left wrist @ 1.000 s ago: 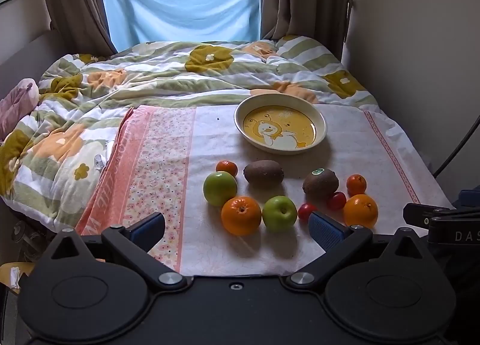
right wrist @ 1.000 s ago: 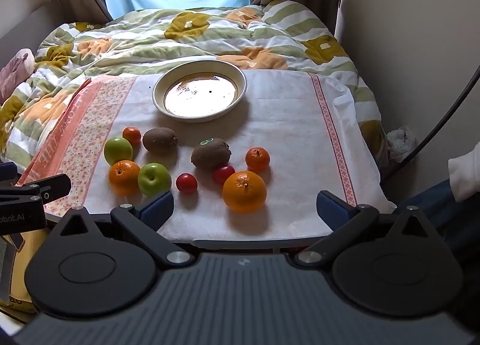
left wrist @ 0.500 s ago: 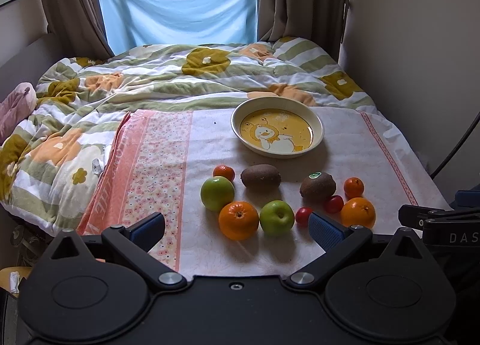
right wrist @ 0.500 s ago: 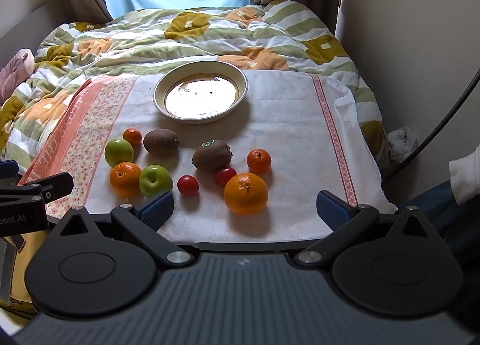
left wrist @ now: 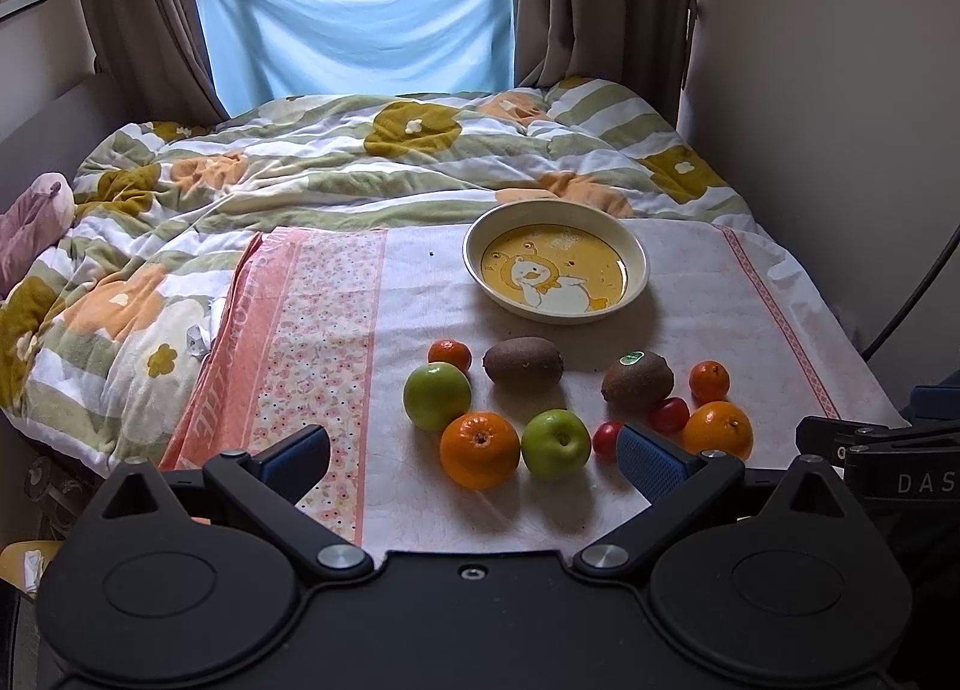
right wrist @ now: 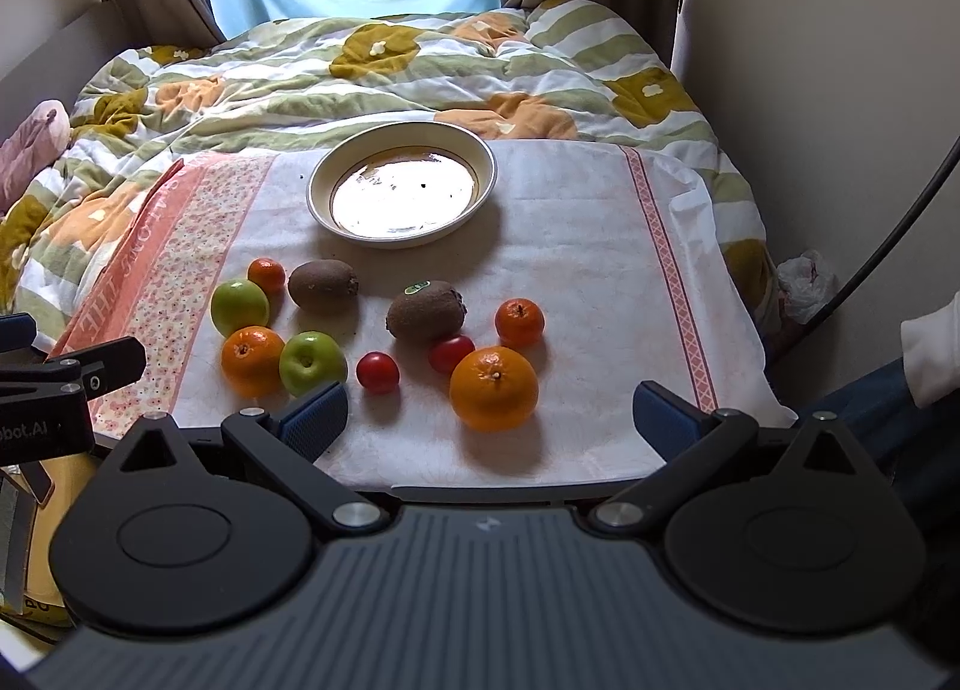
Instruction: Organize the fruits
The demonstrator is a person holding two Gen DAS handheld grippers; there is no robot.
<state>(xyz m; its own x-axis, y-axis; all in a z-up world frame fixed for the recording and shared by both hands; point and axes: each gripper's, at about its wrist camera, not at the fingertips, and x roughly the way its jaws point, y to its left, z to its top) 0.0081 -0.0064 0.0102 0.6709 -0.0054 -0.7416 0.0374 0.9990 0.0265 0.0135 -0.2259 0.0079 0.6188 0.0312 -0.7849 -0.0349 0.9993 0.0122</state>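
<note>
Several fruits lie loose on a white cloth [left wrist: 420, 294] spread over a bed: two green apples [left wrist: 437, 395] [left wrist: 555, 443], two oranges [left wrist: 479, 449] [right wrist: 493, 387], two kiwis [left wrist: 523, 360] [right wrist: 426, 309], small mandarins [right wrist: 519, 321] and two red tomatoes [right wrist: 377, 371]. Behind them sits an empty cream bowl [left wrist: 636, 264] with a duck picture, its rim [right wrist: 489, 162] bright in the right wrist view. My left gripper [left wrist: 474, 453] hovers open just before the near orange and apple. My right gripper [right wrist: 489, 414] is open in front of the big orange. Neither holds anything.
A flowered quilt [left wrist: 300, 168] covers the bed beyond the cloth. A wall runs along the right; curtains and a window stand at the far end. A pink soft thing [left wrist: 30, 216] lies at the left. The other gripper's body shows at each view's edge. A white sleeve [right wrist: 933, 348] is at right.
Both views have tilted up and drawn back slightly, so the fruits sit a little lower in the left wrist view. No fruit has moved, and both grippers stay open.
</note>
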